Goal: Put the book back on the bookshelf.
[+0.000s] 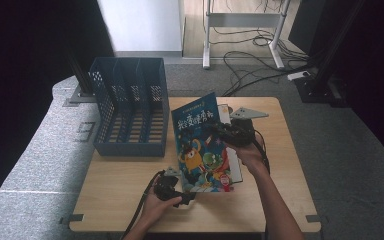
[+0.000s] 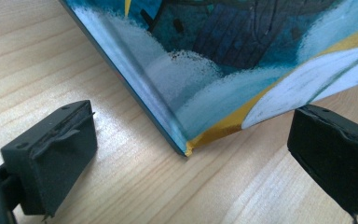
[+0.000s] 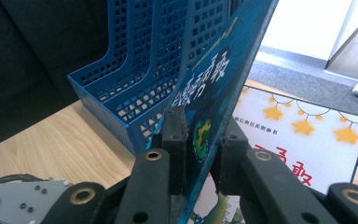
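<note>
A children's book [image 1: 200,145] with a blue cartoon cover stands tilted up off the table. My right gripper [image 1: 219,131] holds it at its right edge. In the right gripper view the jaws [image 3: 204,130] are shut on the thin blue cover [image 3: 214,84]. My left gripper [image 1: 189,197] sits low at the book's near left corner. In the left gripper view its jaws [image 2: 191,163] stand wide open, with the book's corner [image 2: 186,147] resting on the wood between them and touching neither pad.
A blue mesh file rack [image 1: 130,105] with several slots stands at the table's back left, just left of the raised book [image 3: 135,79]. A second book with a white cover and yellow stars [image 3: 303,140] lies flat under the raised one. Beyond the wooden table [image 1: 120,200], cables lie on the floor.
</note>
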{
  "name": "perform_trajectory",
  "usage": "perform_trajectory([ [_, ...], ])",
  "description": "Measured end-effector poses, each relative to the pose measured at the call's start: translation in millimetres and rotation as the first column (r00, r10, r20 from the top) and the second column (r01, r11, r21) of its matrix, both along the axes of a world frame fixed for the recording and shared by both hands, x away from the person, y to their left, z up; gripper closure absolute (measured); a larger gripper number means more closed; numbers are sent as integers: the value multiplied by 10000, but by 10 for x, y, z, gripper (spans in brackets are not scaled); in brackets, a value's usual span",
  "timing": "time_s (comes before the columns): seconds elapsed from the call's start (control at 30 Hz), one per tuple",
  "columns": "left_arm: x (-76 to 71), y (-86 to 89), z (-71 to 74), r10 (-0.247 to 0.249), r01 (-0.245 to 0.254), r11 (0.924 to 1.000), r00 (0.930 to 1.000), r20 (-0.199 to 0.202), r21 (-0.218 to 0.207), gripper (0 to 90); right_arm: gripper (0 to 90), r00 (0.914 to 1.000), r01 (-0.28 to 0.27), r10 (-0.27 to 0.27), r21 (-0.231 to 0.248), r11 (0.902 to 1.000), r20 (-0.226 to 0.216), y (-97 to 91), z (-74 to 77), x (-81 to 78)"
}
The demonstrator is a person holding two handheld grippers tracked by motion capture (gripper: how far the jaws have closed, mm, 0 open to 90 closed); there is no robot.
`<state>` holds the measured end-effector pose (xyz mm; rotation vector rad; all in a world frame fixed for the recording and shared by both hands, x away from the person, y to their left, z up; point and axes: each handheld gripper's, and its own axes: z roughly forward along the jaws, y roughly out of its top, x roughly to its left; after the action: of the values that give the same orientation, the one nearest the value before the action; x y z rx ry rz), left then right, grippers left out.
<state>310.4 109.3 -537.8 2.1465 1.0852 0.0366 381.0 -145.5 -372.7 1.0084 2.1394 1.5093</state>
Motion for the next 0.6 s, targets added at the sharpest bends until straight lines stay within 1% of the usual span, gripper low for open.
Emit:
perform_trajectory([
  [0.03, 10, -1, -3, 4, -4, 10000, 10000, 49, 9, 12, 768, 10000, -10, 10, -20, 10000, 76, 5, 8, -3],
  [0.13, 44, -2, -1, 73, -73, 10000, 10000, 31, 20, 12, 768, 9996, -84, 87, -112, 9999, 274, 24, 38, -20],
  [0.17, 44, -2, -1, 73, -73, 10000, 10000, 31, 20, 13, 768, 9996, -84, 87, -112, 9999, 274, 24, 38, -20],
  [0.2, 77, 7, -7, 273, -273, 9996, 9996, 99, -40, 16, 769, 9988, -52, 58, -125, 9999, 483, 35, 52, -31],
  [0.27, 106, 20, -11, 364, -363, 9993, 9992, 192, -69, 29, 769, 9975, 24, -15, -124, 9999, 705, 39, 58, -41],
  [0.47, 117, 8, -15, 342, -343, 9994, 9989, 306, 37, 31, 772, 9969, -94, 85, 114, 9999, 788, -12, 30, -32],
  [0.6, 113, 2, -16, 321, -324, 9994, 9989, 340, 84, 31, 773, 9960, -107, 93, 159, 9998, 884, -23, 22, -63],
])
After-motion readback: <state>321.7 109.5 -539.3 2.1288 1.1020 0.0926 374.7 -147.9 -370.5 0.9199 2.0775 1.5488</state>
